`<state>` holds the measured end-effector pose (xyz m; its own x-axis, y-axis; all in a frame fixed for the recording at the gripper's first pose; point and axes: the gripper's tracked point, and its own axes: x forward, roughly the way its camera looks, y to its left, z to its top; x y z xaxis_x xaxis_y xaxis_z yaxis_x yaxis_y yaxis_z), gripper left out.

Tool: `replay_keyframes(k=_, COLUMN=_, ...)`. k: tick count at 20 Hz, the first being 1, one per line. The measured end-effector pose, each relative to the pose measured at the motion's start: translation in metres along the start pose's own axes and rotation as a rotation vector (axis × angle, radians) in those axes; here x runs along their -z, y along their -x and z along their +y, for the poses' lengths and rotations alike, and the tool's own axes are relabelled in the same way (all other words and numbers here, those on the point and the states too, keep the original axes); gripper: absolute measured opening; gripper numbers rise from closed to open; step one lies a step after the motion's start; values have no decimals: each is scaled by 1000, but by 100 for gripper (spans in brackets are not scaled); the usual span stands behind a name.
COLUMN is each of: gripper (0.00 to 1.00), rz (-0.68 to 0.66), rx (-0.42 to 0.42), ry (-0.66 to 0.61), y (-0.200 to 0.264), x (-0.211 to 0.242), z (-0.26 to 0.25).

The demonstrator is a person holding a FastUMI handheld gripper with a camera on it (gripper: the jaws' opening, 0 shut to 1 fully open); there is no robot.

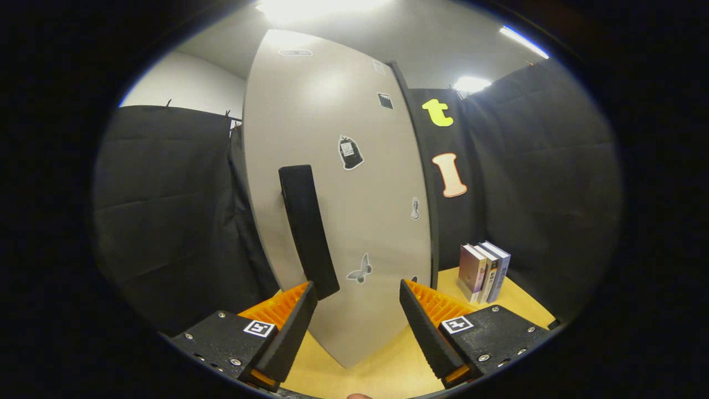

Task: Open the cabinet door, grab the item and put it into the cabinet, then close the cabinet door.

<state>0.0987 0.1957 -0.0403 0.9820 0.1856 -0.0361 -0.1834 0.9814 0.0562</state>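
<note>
Gripper [359,310] wide open, empty

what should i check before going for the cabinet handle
1. tool open: ok, fingers spread wide.
2. Nothing held between the fingers: ok.
3. cabinet door shut: ok, as far as can be seen.
4. handle lined up: not ok, it sits by one finger, off centre.
5. Fingers touching the handle: cannot tell.
6. books ready to grab: ok, upright on the table beside the cabinet.
</note>
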Motion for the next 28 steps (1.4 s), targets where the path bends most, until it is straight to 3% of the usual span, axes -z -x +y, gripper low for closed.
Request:
replay_keyframes(k=20, gripper=93, rz=-32, rx=15, ry=119, y=2, x=-7, z=39)
replay_keyframes(k=28, gripper=93, rz=-40, rx=21, ry=72, y=-1, x=-8, z=29)
